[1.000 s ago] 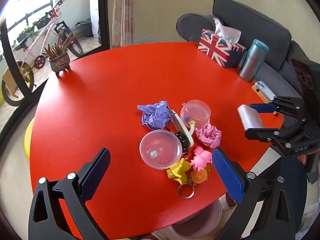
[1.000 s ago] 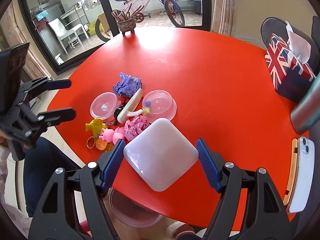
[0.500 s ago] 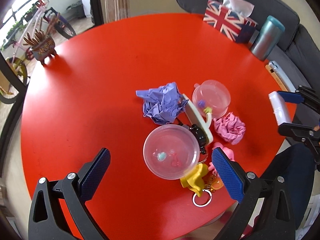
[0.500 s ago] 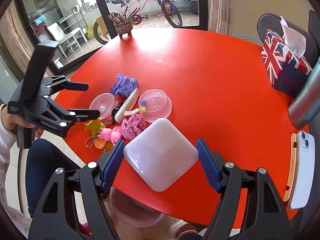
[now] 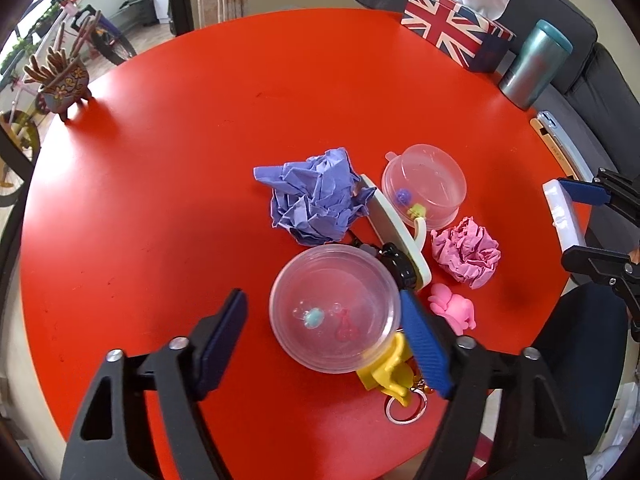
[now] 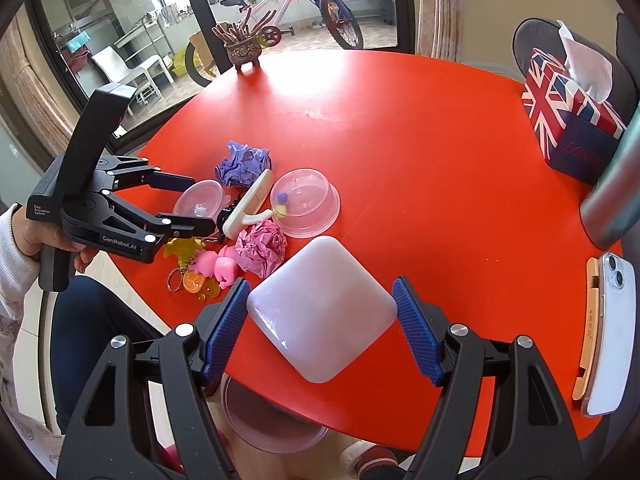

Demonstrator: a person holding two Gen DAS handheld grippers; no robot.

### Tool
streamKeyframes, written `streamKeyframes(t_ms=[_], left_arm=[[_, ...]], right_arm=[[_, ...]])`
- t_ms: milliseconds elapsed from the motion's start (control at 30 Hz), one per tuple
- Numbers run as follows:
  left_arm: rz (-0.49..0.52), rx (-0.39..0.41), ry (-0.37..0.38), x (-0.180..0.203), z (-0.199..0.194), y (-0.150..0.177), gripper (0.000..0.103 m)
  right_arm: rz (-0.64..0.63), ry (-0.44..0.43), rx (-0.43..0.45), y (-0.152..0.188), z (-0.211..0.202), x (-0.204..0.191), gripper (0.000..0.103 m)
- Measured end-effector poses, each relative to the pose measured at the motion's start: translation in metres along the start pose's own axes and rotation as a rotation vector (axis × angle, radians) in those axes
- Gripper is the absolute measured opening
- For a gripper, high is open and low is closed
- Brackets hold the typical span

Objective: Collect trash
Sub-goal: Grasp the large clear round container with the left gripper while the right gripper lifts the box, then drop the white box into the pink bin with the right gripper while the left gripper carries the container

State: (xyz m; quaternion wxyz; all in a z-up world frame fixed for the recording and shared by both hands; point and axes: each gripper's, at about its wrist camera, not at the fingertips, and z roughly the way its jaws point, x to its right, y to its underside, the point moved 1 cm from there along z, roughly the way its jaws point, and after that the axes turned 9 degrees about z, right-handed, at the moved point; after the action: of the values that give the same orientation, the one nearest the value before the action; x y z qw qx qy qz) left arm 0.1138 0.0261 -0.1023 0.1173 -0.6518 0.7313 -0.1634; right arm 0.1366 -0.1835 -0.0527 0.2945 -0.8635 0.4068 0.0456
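Note:
On the red round table (image 5: 168, 168) lie a crumpled purple paper ball (image 5: 316, 196), a crumpled pink paper ball (image 5: 466, 252) and two clear plastic domes, one near (image 5: 334, 312) and one far (image 5: 424, 186). My left gripper (image 5: 324, 332) is open with its jaws on either side of the near clear dome. My right gripper (image 6: 320, 314) is shut on a pale square lid (image 6: 320, 312) and holds it over the table's near edge. The left gripper (image 6: 188, 204) also shows in the right wrist view at the near dome (image 6: 198, 200).
Toy keychains (image 5: 452, 308), a white hook (image 5: 394, 232) and a yellow figure (image 5: 386, 372) lie among the trash. A Union Jack tissue box (image 5: 456, 36), a teal tumbler (image 5: 534, 64), a phone (image 6: 608, 332) and a small plant pot (image 5: 60, 80) stand round the table's rim. A clear bin (image 6: 268, 420) sits below the edge.
My left gripper has moved forward and down over the table and its jaws have narrowed around the near clear dome. The right gripper still holds the square lid in place.

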Motion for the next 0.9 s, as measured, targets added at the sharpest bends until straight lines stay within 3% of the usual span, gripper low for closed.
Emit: streamKeyframes(t_ms=[67, 467, 900], left_arm=[[0.003, 0.005, -0.003, 0.001, 0.000, 0.000, 0.060], [-0.020, 0.086, -0.030, -0.003, -0.019, 0.009, 0.060], [-0.031, 0.234, -0.053, 0.019, -0.084, 0.035, 0.060]], right_arm=[[-0.001, -0.001, -0.001, -0.001, 0.000, 0.000, 0.072], [-0.007, -0.003, 0.014, -0.003, 0.000, -0.006, 0.072], [-0.042, -0.003, 0.061, 0.007, -0.030, -0.022, 0.072]])
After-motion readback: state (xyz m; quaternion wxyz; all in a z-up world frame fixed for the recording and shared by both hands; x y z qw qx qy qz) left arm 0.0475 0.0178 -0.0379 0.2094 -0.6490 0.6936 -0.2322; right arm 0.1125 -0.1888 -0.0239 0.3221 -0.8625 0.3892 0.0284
